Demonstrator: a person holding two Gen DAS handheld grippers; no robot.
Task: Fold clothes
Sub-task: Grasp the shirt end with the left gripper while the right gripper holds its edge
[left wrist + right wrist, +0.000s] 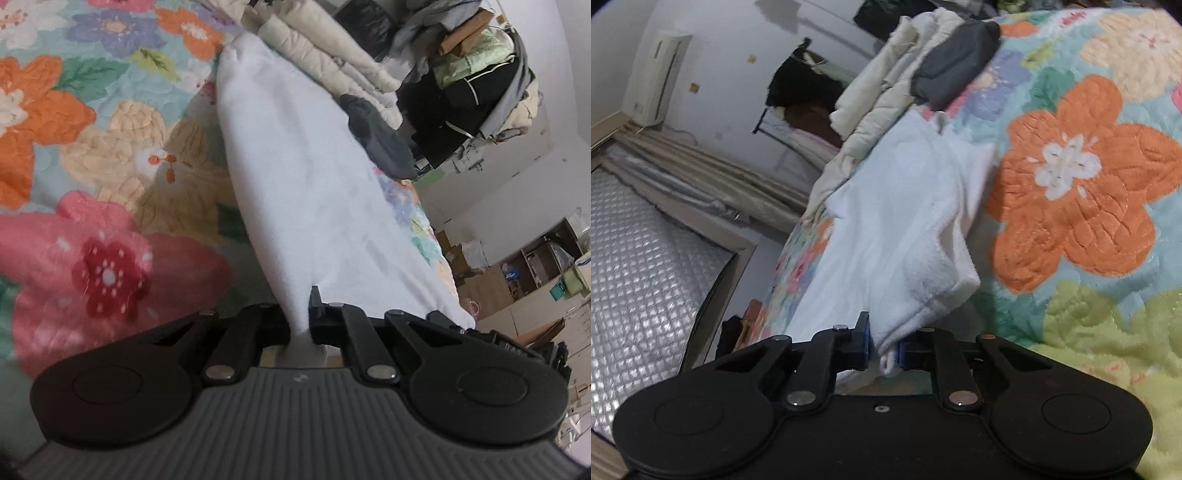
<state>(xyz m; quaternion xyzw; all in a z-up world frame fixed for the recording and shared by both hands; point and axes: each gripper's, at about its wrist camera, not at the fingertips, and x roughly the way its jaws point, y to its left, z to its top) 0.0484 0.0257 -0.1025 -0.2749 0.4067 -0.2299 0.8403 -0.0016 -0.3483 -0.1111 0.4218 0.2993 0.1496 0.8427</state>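
A white garment (pixel 306 177) lies stretched over a flowered quilt (pixel 92 147) on a bed. My left gripper (pixel 301 325) is shut on one end of it, the cloth pinched between the jaws. In the right wrist view the same white garment (pixel 905 229) shows folds and a hem. My right gripper (pixel 884 350) is shut on its near corner, held a little above the flowered quilt (pixel 1089 184).
A pile of cream bedding (pixel 332 48) and a dark grey cloth (pixel 380 136) lie at the far end of the bed; the cream bedding (pixel 886 92) and grey cloth (pixel 956 59) also show on the right. Hanging clothes (pixel 472 81), wooden shelves (pixel 535 266) and a quilted window cover (pixel 646 258) surround the bed.
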